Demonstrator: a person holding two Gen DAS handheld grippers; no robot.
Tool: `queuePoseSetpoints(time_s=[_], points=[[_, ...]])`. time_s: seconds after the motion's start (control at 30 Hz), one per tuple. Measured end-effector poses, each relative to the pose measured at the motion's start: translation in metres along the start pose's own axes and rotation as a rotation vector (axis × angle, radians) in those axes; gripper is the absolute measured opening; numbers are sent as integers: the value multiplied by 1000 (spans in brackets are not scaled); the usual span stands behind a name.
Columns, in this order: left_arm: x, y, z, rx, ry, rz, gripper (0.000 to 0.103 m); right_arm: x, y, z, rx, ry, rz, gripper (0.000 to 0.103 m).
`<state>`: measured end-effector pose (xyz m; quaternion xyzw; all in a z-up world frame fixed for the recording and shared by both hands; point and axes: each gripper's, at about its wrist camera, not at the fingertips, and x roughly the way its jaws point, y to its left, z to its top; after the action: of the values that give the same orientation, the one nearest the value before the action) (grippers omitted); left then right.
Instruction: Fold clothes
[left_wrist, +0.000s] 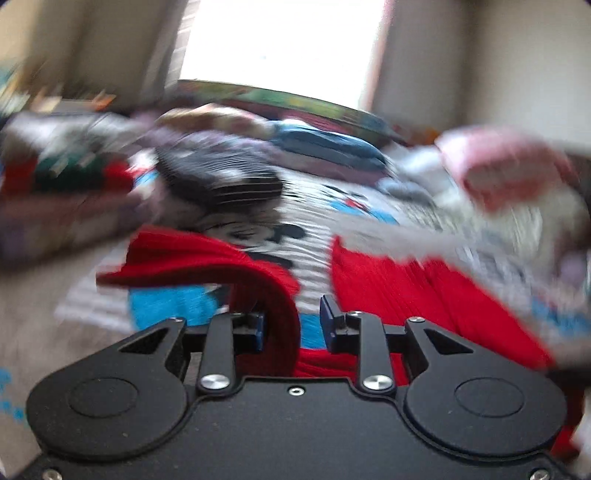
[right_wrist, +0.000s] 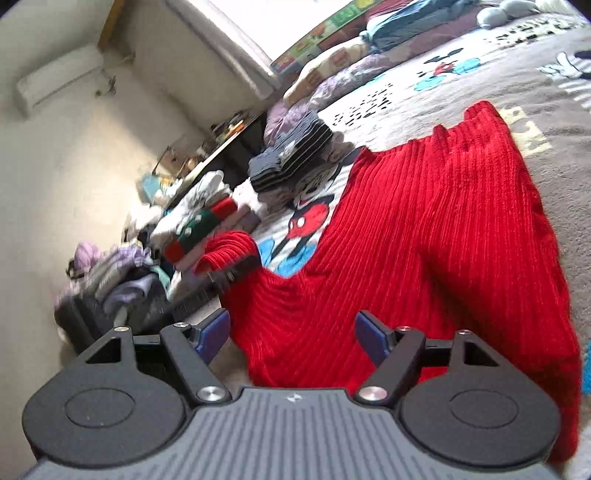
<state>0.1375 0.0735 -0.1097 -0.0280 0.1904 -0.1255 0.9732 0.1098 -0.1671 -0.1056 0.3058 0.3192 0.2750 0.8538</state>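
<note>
A red ribbed knit garment (right_wrist: 424, 236) lies spread on a bed covered by a grey cartoon-print blanket (right_wrist: 546, 110), its ribs running lengthwise and one sleeve (right_wrist: 229, 251) lifted off the blanket toward the side where folded piles sit. The left gripper (left_wrist: 291, 325) is low over the garment; its jaws stand apart with a roll of red knit (left_wrist: 273, 295) running between them, touching the left pad, and through the motion blur it cannot be told whether they actually pinch it. In the right wrist view a dark gripper tip shows at the raised sleeve, the cloth draped over it. The right gripper (right_wrist: 291, 339) hovers just above the near part of the garment with its jaws spread wide and nothing between the blue pads (right_wrist: 212, 334). Along the far edge of the bed lie a dark striped folded stack (right_wrist: 291, 155) and a pile of folded red, green and white clothes (right_wrist: 207, 225), well apart from the garment's body. A heap of lilac and grey clothing (right_wrist: 110, 273) sits beyond the bed's edge near the wall.
</note>
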Motion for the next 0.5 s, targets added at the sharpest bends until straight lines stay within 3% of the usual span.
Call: queuePoseSetpoints(time_s=[0.13,0.23,0.3,0.5], points=[[7,-36,-11,232,40,-79,27,-4,-12,4,83,-47,-5,75],[16,-52,-19,331,87,-125,31,-5,-21,5,124,-59,-17,75],[18,-52,-20,340,94,-146,48,-2,-24,4,141,-54,-16,75],[2,-33,-7,226,55,-218,55,19,-29,9,196,-40,-12,76]])
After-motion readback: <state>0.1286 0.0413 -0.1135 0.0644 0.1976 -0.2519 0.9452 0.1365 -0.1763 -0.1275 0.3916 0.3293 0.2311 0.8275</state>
